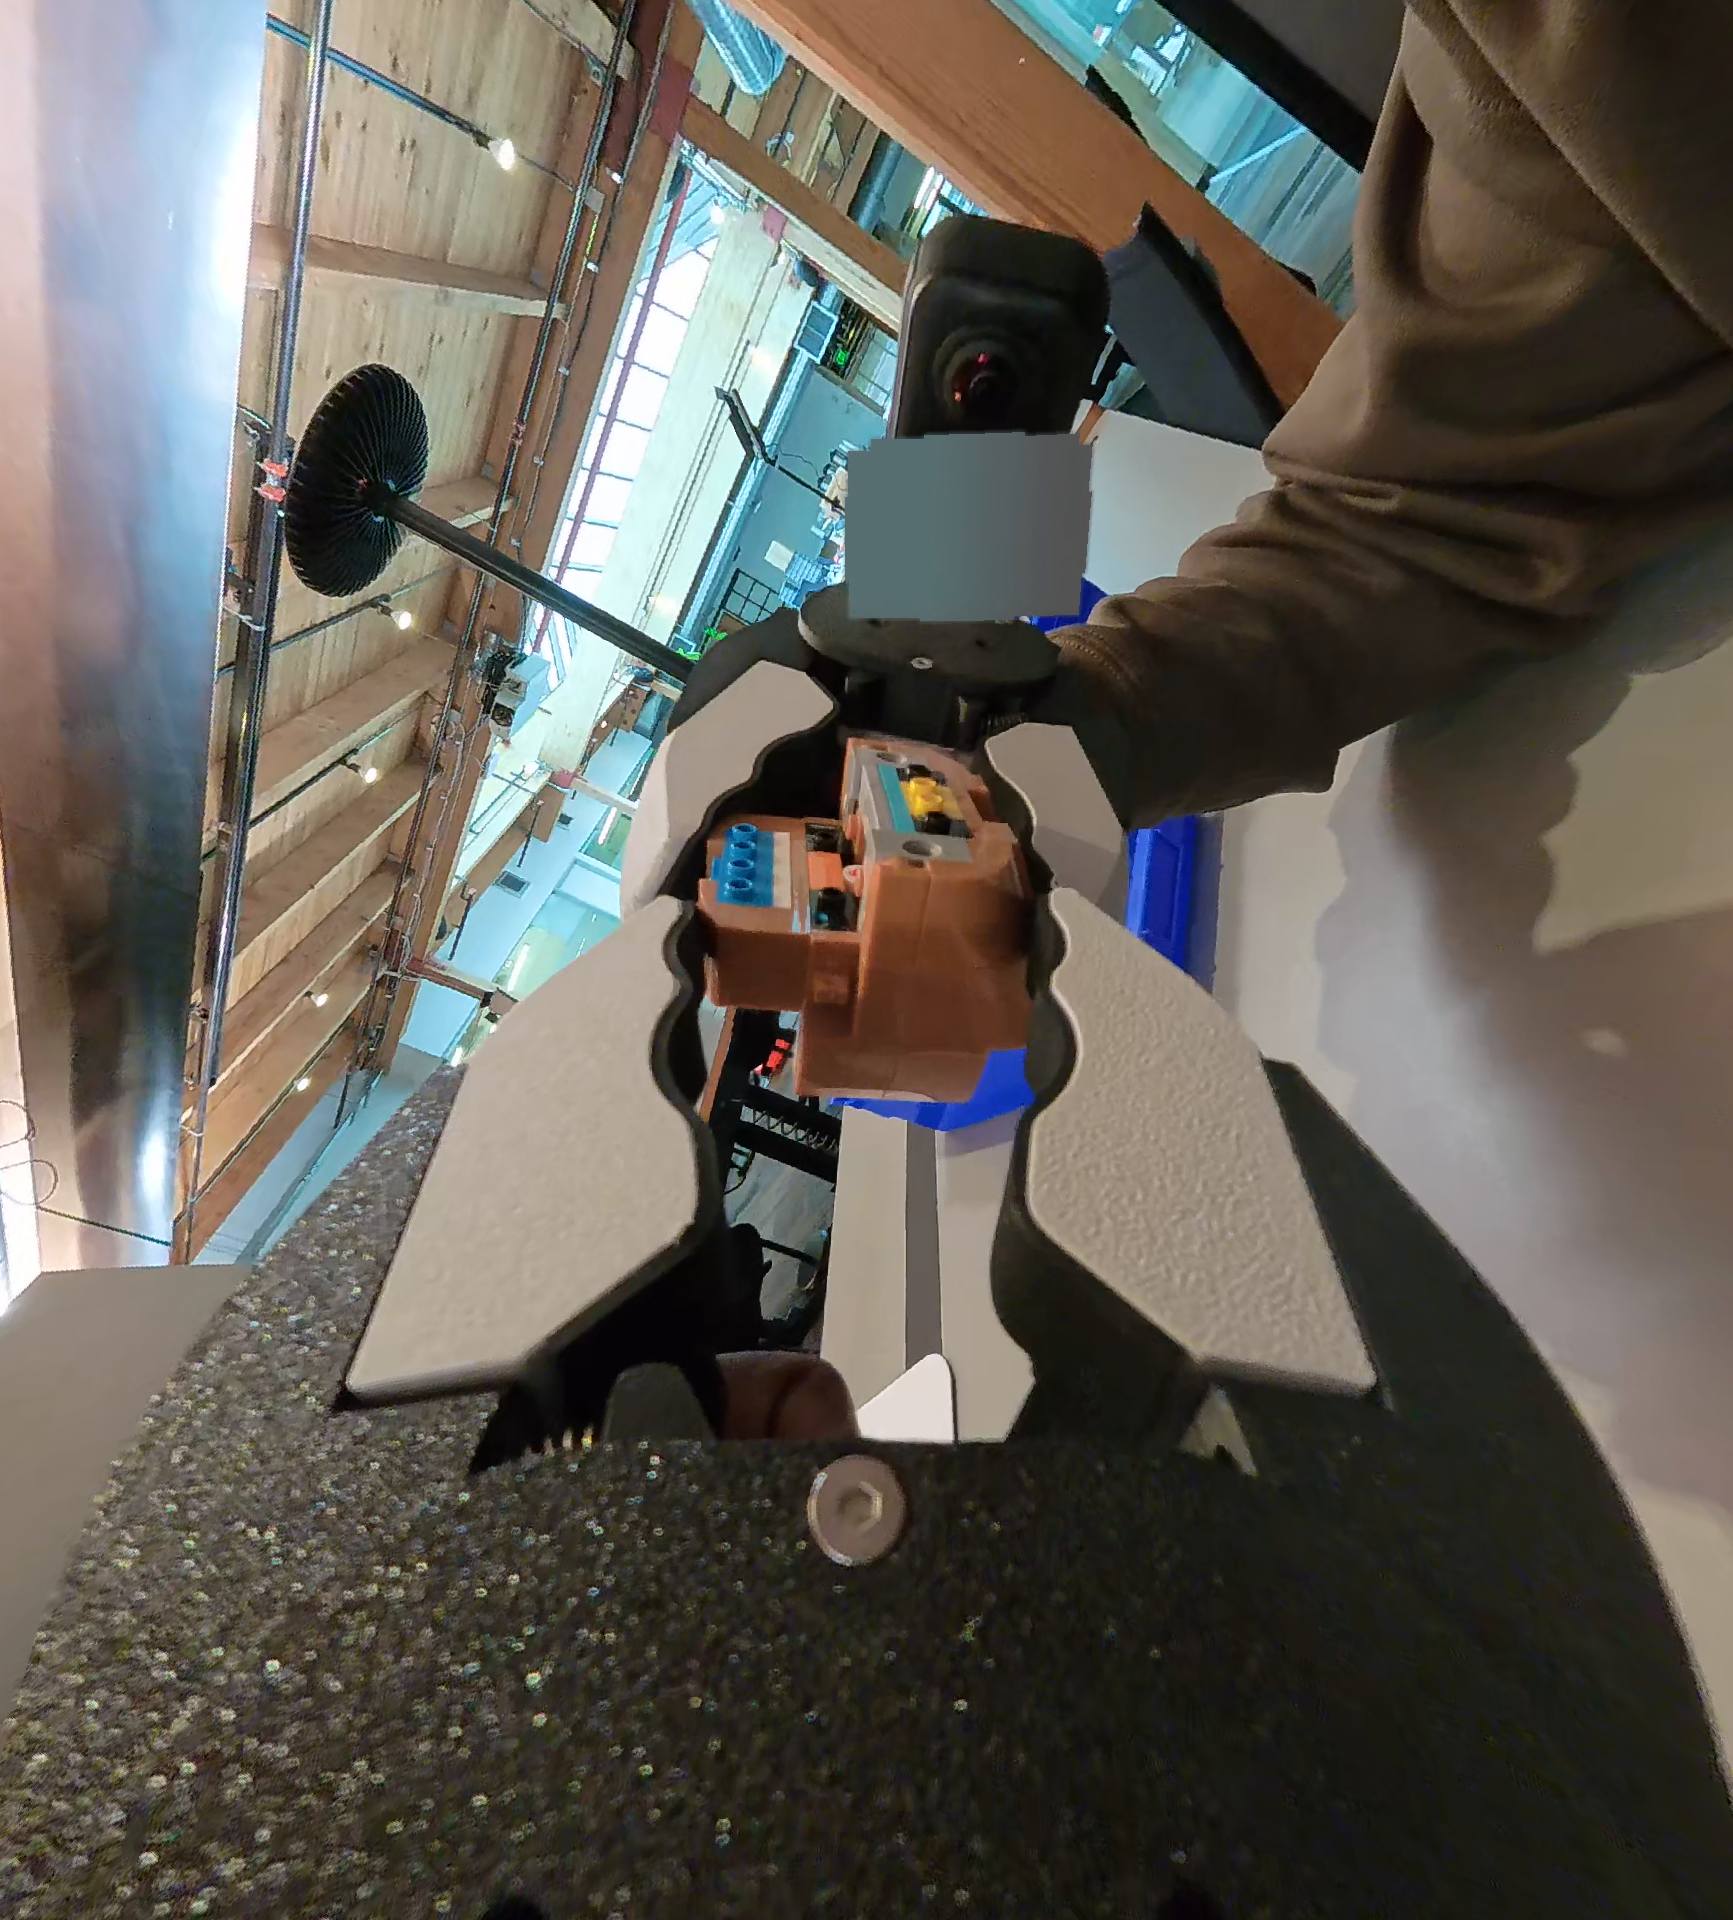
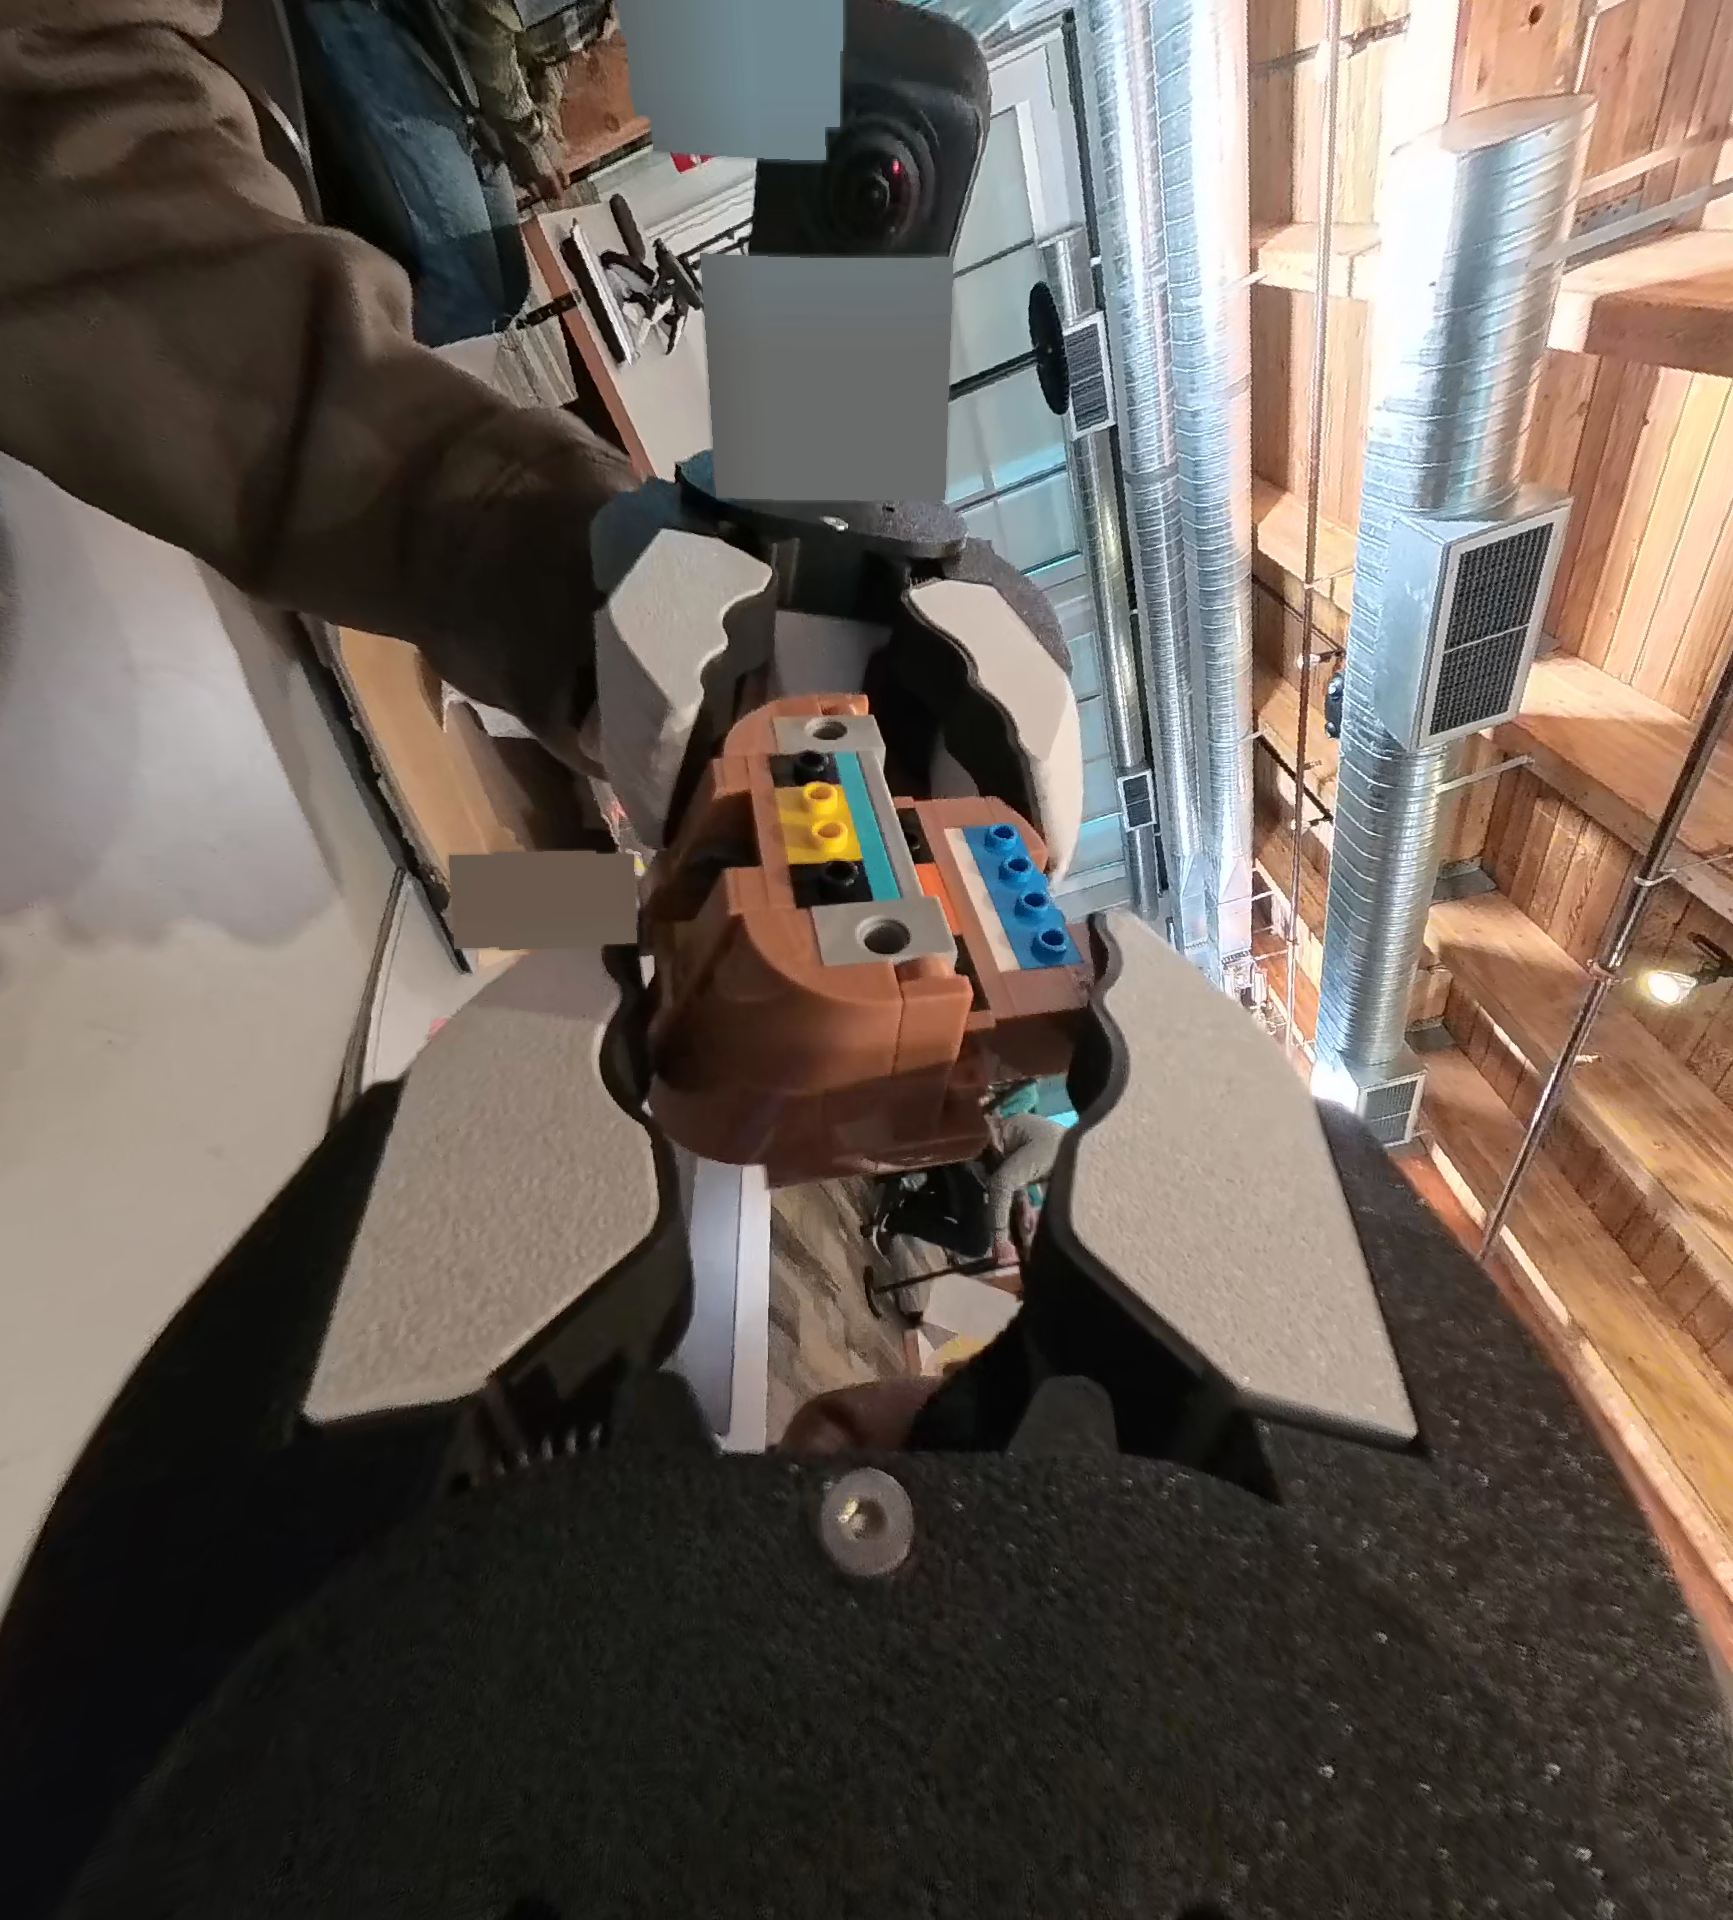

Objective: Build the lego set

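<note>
A brown lego model (image 1: 893, 966) is held up in the air between both grippers, which face each other. It carries a blue studded plate (image 1: 737, 862), a yellow piece (image 1: 924, 798), a teal strip and grey end plates. My left gripper (image 1: 862, 930) is shut on the near end of the model. My right gripper (image 1: 893, 758) holds the far end. In the right wrist view the model (image 2: 820, 1039) fills my right gripper (image 2: 862, 977), with the blue plate (image 2: 1023, 883) at its right. The left gripper (image 2: 841, 717) clamps the far side.
A blue bin (image 1: 1168, 894) stands on the white table (image 1: 1516, 987) behind the model. A person's brown sleeve (image 1: 1464, 468) reaches in from the upper right. Both views are tilted toward wooden ceiling beams and silver ducts (image 2: 1413, 623). Only a small space, under 4 cm, lies between the two pairs of fingers.
</note>
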A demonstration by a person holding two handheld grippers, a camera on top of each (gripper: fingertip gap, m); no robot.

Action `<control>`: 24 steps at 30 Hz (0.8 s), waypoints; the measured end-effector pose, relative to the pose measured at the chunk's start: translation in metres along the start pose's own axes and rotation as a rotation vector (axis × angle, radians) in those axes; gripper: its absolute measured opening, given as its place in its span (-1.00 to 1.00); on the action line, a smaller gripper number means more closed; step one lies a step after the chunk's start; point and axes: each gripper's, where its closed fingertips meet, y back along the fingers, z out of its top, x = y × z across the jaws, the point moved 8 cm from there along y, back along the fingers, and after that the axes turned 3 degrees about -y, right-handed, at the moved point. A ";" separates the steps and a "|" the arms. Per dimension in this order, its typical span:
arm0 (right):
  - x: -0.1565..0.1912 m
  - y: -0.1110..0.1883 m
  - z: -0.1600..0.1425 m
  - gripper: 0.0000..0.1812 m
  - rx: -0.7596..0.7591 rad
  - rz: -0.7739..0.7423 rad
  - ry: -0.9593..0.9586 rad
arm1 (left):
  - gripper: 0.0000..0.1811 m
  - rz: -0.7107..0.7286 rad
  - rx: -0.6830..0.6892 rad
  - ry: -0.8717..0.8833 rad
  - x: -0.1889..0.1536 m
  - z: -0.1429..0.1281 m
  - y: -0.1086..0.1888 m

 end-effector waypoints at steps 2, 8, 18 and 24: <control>-0.001 0.000 0.001 -0.11 0.005 -0.016 0.014 | -0.33 -0.003 -0.003 0.009 0.001 0.000 0.000; -0.003 0.000 0.006 -0.11 0.009 -0.132 0.108 | -0.33 0.019 -0.019 0.081 0.008 0.002 0.007; -0.007 0.005 0.000 -0.11 0.087 -0.248 0.287 | -0.26 -0.053 -0.234 0.715 0.024 -0.017 0.003; -0.004 0.003 -0.004 -0.11 0.114 -0.257 0.350 | -0.21 -0.105 -0.223 0.947 0.021 -0.026 -0.015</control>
